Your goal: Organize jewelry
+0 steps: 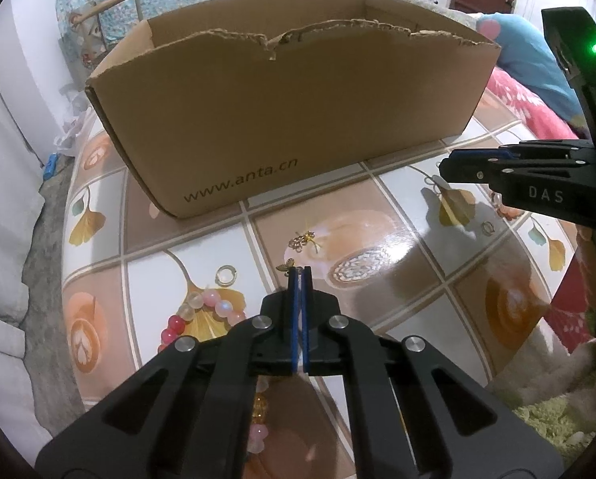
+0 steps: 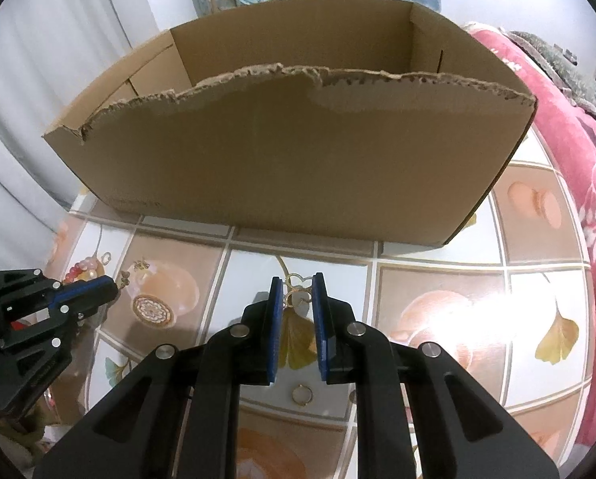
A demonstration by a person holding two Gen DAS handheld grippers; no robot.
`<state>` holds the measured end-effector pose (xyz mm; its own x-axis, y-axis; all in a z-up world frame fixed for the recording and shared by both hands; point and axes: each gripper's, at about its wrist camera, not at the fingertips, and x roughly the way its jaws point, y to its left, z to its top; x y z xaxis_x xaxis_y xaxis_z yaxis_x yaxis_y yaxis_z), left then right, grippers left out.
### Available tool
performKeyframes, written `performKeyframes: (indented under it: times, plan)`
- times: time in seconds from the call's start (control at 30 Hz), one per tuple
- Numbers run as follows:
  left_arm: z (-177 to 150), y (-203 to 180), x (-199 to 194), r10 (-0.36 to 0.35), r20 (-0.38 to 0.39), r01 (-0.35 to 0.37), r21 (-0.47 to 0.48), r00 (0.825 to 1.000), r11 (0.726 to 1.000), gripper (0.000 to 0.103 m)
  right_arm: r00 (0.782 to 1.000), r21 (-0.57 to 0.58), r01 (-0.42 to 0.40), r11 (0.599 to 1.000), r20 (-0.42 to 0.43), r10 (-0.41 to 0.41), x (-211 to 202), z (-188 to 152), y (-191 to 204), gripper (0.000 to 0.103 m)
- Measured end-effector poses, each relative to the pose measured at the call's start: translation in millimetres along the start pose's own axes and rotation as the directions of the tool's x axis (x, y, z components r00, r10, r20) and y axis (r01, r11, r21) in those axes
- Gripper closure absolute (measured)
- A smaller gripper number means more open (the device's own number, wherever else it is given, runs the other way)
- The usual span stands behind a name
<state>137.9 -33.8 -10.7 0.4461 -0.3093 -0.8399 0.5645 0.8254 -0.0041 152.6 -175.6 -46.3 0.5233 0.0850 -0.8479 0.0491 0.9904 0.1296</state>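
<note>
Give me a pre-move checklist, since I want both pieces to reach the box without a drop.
1. Left gripper shut: ok.
2. Butterfly charm really pinched: cannot tell; it shows only at the fingertips' edge.
3. Right gripper closed on the gold ornament: ok, the pads appear to press it from both sides.
4. Cardboard box open on top, right ahead of both grippers: ok.
5. Table between the right gripper and the box free of obstacles: ok.
6. All jewelry collected: not ok; the bead bracelet and a ring lie on the table.
</note>
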Motion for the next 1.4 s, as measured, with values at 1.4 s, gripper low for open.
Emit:
performKeyframes:
  times: [1.4]
  plan:
    - [7, -8, -2, 0.010, 0.008, -0.010, 0.054, 1.000, 0.998, 0.092, 0.995, -0.013, -0.081, 0.997, 0.059, 0.081, -38, -1, -29, 0.088]
